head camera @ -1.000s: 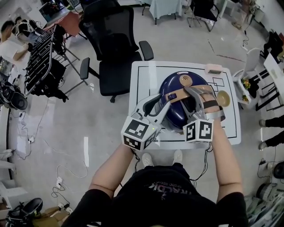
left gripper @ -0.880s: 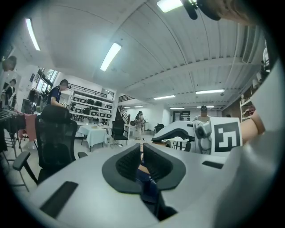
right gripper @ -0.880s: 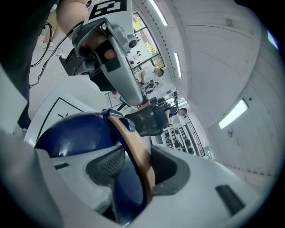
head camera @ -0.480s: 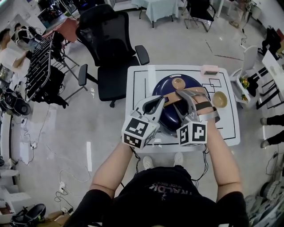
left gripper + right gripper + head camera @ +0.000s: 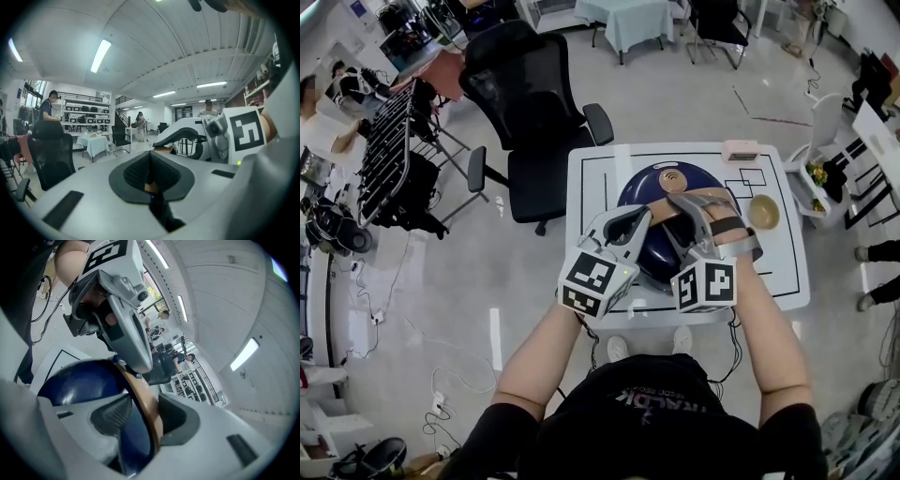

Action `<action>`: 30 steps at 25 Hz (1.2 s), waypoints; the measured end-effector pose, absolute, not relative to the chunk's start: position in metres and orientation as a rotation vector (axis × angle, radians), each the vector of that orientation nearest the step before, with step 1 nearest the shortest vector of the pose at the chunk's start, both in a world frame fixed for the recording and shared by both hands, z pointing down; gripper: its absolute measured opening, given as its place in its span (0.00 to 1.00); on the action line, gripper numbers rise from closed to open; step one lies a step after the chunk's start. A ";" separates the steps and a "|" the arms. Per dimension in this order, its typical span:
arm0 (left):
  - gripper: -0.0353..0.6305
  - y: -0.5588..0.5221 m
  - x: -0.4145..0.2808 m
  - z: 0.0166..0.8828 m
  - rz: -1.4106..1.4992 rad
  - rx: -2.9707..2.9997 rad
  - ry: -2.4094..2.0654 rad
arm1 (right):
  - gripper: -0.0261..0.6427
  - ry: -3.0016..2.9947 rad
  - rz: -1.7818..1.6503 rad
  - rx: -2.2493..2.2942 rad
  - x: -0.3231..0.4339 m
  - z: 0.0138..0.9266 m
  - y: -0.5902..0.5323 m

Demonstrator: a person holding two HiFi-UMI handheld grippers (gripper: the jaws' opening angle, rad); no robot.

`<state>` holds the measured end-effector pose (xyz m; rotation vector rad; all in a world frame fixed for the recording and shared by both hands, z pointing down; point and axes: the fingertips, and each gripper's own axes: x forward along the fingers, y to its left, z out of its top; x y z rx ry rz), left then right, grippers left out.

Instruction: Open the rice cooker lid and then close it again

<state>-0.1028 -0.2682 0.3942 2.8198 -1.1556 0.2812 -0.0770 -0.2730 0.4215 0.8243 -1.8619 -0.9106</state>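
A dark blue rice cooker [image 5: 639, 192] stands on the white table [image 5: 778, 272] with its lid down. A tan handle [image 5: 675, 206] arches over the lid. My right gripper [image 5: 689, 208] is shut on that handle, which runs between its pads [image 5: 112, 416] as a tan band [image 5: 143, 399] over the blue lid [image 5: 79, 383]. My left gripper [image 5: 645, 216] is shut, its tips at the handle's left end. In the left gripper view the closed pads [image 5: 140, 173] meet with only a sliver of tan showing below them. The right gripper view shows the left gripper [image 5: 136, 366] resting against the handle.
A tan bowl [image 5: 763, 211] and a pink box [image 5: 741, 150] sit on the table's right part. A black office chair [image 5: 539, 122] stands at the table's far left side. A small side table [image 5: 820, 178] with items is at the right.
The left gripper's jaws have closed and it has shifted slightly along the handle's left end. The right gripper has stayed on the handle. The lid has stayed down.
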 end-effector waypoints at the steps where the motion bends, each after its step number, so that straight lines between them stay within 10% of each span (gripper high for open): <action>1: 0.06 -0.268 -0.102 0.393 0.284 2.824 -1.156 | 0.31 -1.867 -0.907 0.826 -0.076 0.420 -0.273; 30: 0.06 -0.276 -0.055 0.327 0.582 2.924 -1.259 | 0.29 -2.107 -0.827 0.895 -0.036 0.367 -0.281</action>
